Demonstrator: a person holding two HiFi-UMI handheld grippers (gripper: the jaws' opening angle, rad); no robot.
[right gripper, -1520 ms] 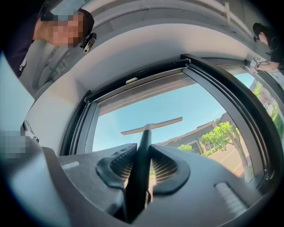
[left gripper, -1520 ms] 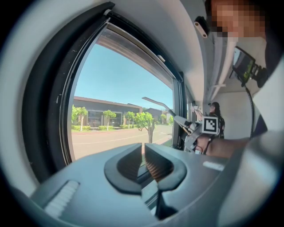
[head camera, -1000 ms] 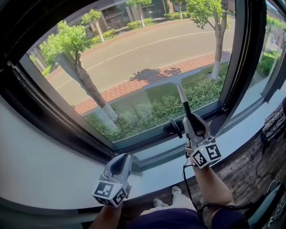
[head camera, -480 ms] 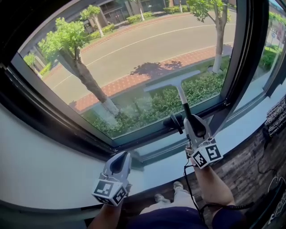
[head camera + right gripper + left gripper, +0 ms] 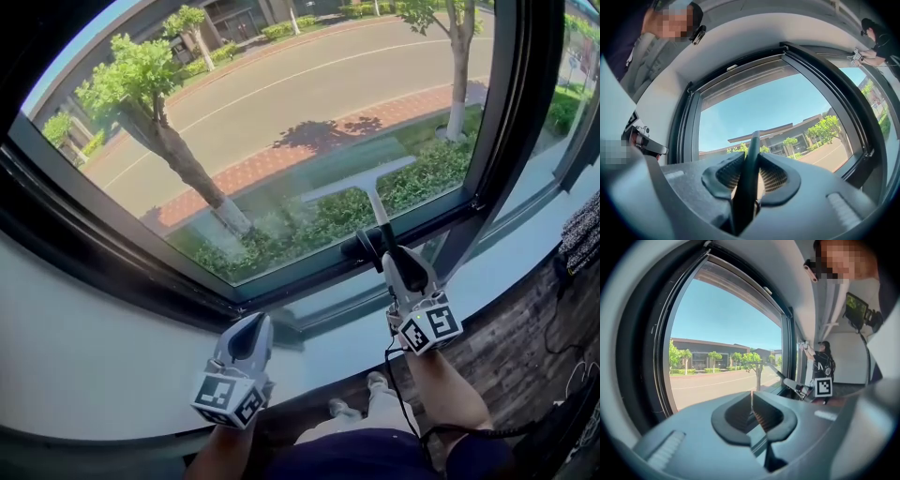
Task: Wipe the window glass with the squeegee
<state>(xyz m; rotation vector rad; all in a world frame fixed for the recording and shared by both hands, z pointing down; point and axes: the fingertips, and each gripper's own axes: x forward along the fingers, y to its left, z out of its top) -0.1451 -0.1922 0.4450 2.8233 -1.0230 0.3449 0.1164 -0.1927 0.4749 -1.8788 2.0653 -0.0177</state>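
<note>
The squeegee (image 5: 358, 184) has its pale blade laid slantwise on the lower window glass (image 5: 281, 112), just above the bottom frame. Its dark handle (image 5: 385, 234) runs down into my right gripper (image 5: 394, 253), which is shut on it. In the right gripper view the handle (image 5: 749, 168) stands pinched between the ribbed pads (image 5: 774, 177). My left gripper (image 5: 254, 328) hovers over the white sill at lower left, shut with nothing in it. In the left gripper view its pads (image 5: 761, 414) meet, and the right gripper (image 5: 806, 390) shows farther along the window.
A thick black frame (image 5: 112, 234) borders the pane, with a black window handle (image 5: 361, 247) beside the squeegee's handle. A dark mullion (image 5: 511, 112) stands right. Below runs the white sill (image 5: 103, 366). A cable (image 5: 398, 394) hangs from my right gripper. Another person (image 5: 824, 363) stands far along the wall.
The squeegee blade has slid a little down the glass toward the bottom frame, with my right gripper following. The left gripper has stayed put.
</note>
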